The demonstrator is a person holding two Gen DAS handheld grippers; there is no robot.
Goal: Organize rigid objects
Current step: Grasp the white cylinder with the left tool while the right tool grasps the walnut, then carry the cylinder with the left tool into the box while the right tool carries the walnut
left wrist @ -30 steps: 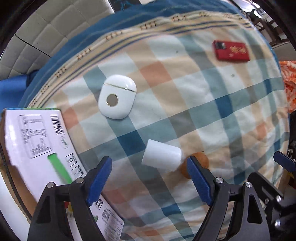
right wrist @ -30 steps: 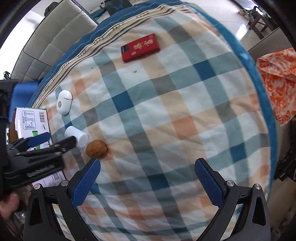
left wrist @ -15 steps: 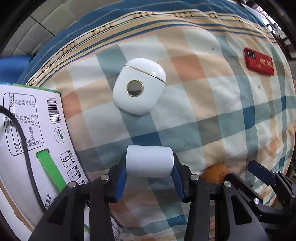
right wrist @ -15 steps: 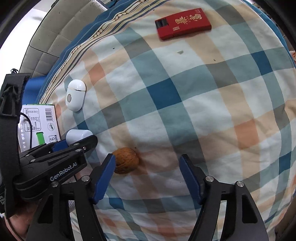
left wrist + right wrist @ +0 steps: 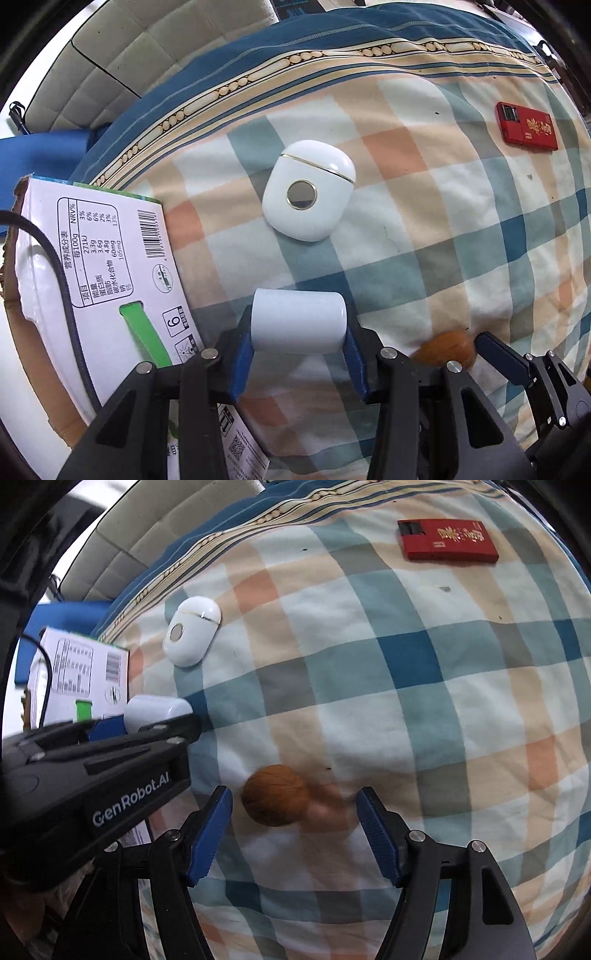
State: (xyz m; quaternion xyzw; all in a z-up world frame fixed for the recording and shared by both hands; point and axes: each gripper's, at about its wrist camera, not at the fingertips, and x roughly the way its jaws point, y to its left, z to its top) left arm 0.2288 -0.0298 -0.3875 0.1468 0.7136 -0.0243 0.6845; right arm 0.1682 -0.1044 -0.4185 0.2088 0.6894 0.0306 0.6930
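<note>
Currently the left gripper [image 5: 298, 363] is pinching the white cylinder [image 5: 298, 320] by its two flat ends, pads pressed on, the piece lying crosswise low over the checked bedspread [image 5: 424, 236]. The right gripper [image 5: 294, 836] stands spread around the walnut [image 5: 275, 795], which rests on the cloth nearer the left-hand pad, touching neither — nothing held there. Risks, as I judge them: the cylinder looks smooth and is clamped end-on, so a tilt or a jolt could let it pivot or slide out, and on soft bedding it would roll. The walnut is round and off-centre between the pads; one pad would likely meet it first and push it sideways rather than trap it. The two grippers sit close together, so a crossing move could knock them — and shake the cylinder loose. The cardboard box [image 5: 99, 266] lies just beside the left gripper, and a swing that way might catch its edge. White earbud case [image 5: 308, 195] and red packet [image 5: 527, 127] lie well apart, out of harm.
</note>
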